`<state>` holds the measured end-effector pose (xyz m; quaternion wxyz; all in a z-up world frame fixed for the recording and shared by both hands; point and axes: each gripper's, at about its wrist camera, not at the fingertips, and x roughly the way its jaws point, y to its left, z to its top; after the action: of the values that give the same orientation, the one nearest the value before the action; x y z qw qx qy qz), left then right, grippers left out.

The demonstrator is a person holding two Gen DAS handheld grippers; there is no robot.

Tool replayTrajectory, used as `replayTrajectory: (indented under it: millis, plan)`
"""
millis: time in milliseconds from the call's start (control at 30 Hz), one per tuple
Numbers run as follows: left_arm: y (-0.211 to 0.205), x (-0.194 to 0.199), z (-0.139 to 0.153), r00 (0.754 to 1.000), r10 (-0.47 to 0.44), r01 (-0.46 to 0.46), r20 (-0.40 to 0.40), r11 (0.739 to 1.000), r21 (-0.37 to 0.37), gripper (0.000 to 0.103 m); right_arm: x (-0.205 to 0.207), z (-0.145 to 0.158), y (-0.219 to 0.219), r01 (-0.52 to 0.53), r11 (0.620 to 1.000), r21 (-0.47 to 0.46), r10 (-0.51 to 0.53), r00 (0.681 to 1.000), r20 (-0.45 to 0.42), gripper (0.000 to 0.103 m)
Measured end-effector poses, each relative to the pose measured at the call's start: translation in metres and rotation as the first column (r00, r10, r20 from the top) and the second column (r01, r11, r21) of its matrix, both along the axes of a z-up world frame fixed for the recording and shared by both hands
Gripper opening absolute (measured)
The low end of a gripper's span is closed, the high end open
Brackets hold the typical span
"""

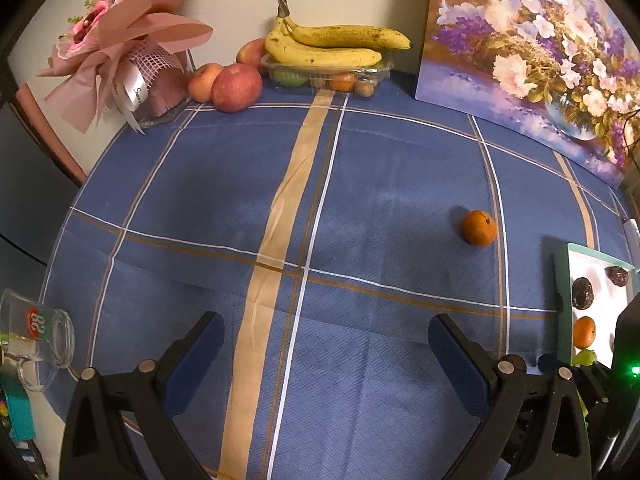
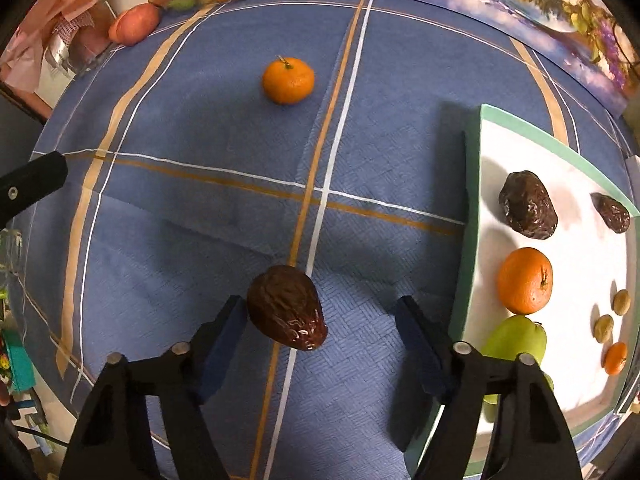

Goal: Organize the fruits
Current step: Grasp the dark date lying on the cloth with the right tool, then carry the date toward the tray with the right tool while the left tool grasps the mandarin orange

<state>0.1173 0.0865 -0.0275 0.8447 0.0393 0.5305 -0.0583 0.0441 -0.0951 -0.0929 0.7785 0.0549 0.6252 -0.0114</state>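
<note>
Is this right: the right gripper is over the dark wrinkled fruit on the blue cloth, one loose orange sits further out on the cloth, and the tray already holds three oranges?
Not quite. The tray holds two oranges, not three: a large orange and a small orange, as the right wrist view shows. The rest stands: the right gripper is over the dark wrinkled fruit, and the loose orange sits further out.

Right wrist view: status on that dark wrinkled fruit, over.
Right gripper open, fingers straddling the dark fruit, not clamped. Left gripper open, empty. Loose tangerine still on cloth; path to tray clear.
</note>
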Motion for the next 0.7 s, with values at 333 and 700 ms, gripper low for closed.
replayTrajectory:
  millis: [333,700]
  plan:
    - [-0.003,-0.001,-0.001,1.000,-0.007,0.007,-0.003,1.000,0.016,0.103,0.001,0.002,0.015,-0.043,0.999,0.027,0.042,0.999,0.025,0.043]
    - [-0.010,0.002,-0.009,1.000,-0.010,0.010,-0.020,1.000,0.024,0.103,-0.005,0.029,-0.012,0.021,0.997,0.072,-0.029,0.993,0.113,0.037]
